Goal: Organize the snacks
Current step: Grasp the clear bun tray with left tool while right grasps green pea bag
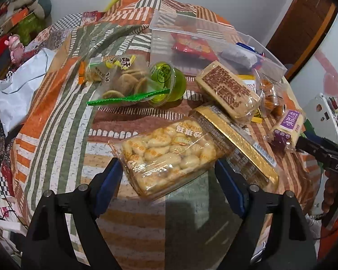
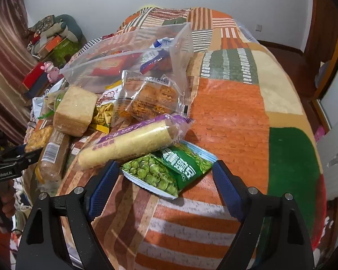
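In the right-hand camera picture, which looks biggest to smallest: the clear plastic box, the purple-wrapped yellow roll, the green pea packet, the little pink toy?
1. Clear plastic box
2. Purple-wrapped yellow roll and green pea packet: they look alike, and the packet lies nearer the camera, so I won't rank them.
3. Pink toy, smallest, though farthest away.

Both wrist cameras look down close over the bed [image 1: 56,117], from opposite sides, sharing the clear bin [image 1: 214,38] and purple-wrapped bar [image 2: 133,141].

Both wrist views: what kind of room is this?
Likely a bedroom. The snacks lie on a bed under a patchwork blanket, stuffed toys are piled by the wall, and a striped curtain hangs at one side.
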The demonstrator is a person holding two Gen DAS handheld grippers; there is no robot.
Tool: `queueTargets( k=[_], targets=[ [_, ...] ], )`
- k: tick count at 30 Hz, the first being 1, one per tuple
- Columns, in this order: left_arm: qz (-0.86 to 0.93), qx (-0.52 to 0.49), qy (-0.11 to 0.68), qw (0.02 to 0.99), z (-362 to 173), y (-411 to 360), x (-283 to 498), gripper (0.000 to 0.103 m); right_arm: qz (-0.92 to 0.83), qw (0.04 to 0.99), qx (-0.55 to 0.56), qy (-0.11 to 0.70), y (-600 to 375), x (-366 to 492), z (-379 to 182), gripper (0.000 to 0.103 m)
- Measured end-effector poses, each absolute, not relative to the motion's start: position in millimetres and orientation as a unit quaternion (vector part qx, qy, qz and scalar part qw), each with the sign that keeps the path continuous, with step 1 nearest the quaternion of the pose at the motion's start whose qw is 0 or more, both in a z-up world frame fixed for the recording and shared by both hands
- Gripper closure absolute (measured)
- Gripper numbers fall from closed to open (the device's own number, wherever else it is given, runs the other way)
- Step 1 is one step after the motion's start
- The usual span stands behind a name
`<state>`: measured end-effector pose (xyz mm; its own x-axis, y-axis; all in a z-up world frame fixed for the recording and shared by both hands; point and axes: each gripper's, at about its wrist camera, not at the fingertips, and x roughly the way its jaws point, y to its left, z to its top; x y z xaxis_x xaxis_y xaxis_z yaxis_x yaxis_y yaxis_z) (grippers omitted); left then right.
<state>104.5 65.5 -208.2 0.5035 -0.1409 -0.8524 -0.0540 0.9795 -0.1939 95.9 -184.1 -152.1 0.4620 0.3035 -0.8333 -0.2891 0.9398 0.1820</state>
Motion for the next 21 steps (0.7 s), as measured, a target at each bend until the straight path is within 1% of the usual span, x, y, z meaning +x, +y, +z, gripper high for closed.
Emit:
queueTargets(
  k=[2, 6, 7, 9, 10, 11, 13, 14, 16, 17, 21],
  targets=[
    [-0.025, -0.099, 0.494, 0.863, -208.4, 63.2, 107.0, 0.013, 0.173, 0.856, 0.008, 0.488, -183.4, 96.8, -152.2, 0.020],
    [-0.020, -0.105, 0.490, 0.865, -208.5, 60.2, 112.1, 0.012, 0.179, 0.857, 0.018, 0.484, -186.5, 95.9, -151.9, 0.021],
    [-0.020, -0.105, 0.489, 0.866, -208.4, 59.9, 113.6, 0.011, 0.178, 0.857, 0.020, 0.483, -187.8, 96.5, -152.0, 0.025],
    [-0.014, -0.109, 0.487, 0.866, -208.8, 61.0, 116.2, 0.011, 0.178, 0.856, 0.020, 0.484, -190.2, 96.8, -152.3, 0.038],
    [-0.010, -0.114, 0.486, 0.866, -209.5, 63.0, 117.7, 0.011, 0.175, 0.856, 0.020, 0.485, -192.4, 97.6, -152.4, 0.049],
    [-0.009, -0.118, 0.485, 0.867, -209.8, 65.0, 118.7, 0.012, 0.176, 0.856, 0.024, 0.485, -194.0, 97.9, -152.2, 0.056],
    [-0.006, -0.128, 0.477, 0.870, -210.0, 69.2, 119.7, 0.012, 0.179, 0.856, 0.034, 0.483, -199.2, 97.5, -151.1, 0.061],
    [-0.005, -0.130, 0.474, 0.871, -210.1, 70.2, 120.1, 0.017, 0.180, 0.856, 0.038, 0.483, -200.8, 97.9, -150.5, 0.063],
    [-0.003, -0.130, 0.469, 0.874, -210.2, 71.0, 120.4, 0.022, 0.179, 0.858, 0.041, 0.479, -203.7, 96.7, -150.1, 0.065],
    [-0.002, -0.128, 0.467, 0.875, -210.0, 71.0, 120.7, 0.023, 0.178, 0.860, 0.040, 0.477, -204.4, 95.5, -149.4, 0.069],
    [-0.004, -0.121, 0.463, 0.878, -208.6, 70.8, 118.4, 0.025, 0.174, 0.868, 0.045, 0.464, -208.2, 91.7, -142.5, 0.075]
  ],
)
